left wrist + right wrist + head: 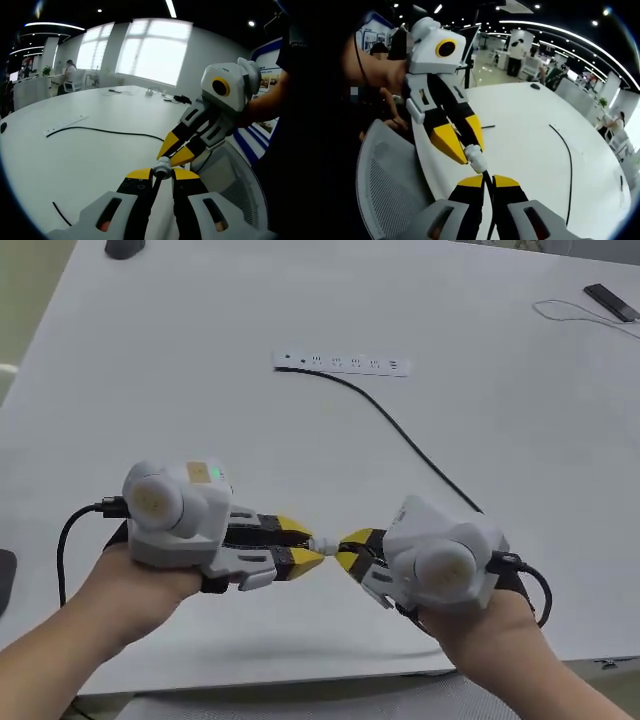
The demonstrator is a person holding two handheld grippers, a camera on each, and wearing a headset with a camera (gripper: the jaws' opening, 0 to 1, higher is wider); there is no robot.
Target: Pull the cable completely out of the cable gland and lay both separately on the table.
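Observation:
Both grippers meet tip to tip just above the white table [200,400], close to its near edge. A small white cable gland [324,544] hangs between them. My left gripper [316,546] is shut on the gland [474,158], seen end-on between its yellow tips [161,168]. A thin black cable [488,186] leaves the gland and runs in between the jaws of my right gripper [487,181], which is shut on it. The right gripper [343,548] faces the left gripper [465,147] head-on.
A white power strip [342,363] lies mid-table, its black cord [400,435] running toward the right gripper. A short black piece [60,214] lies on the table near the edge. At far right are a dark device [610,302] and a thin white wire [575,312]. A mesh chair [385,190] stands below the edge.

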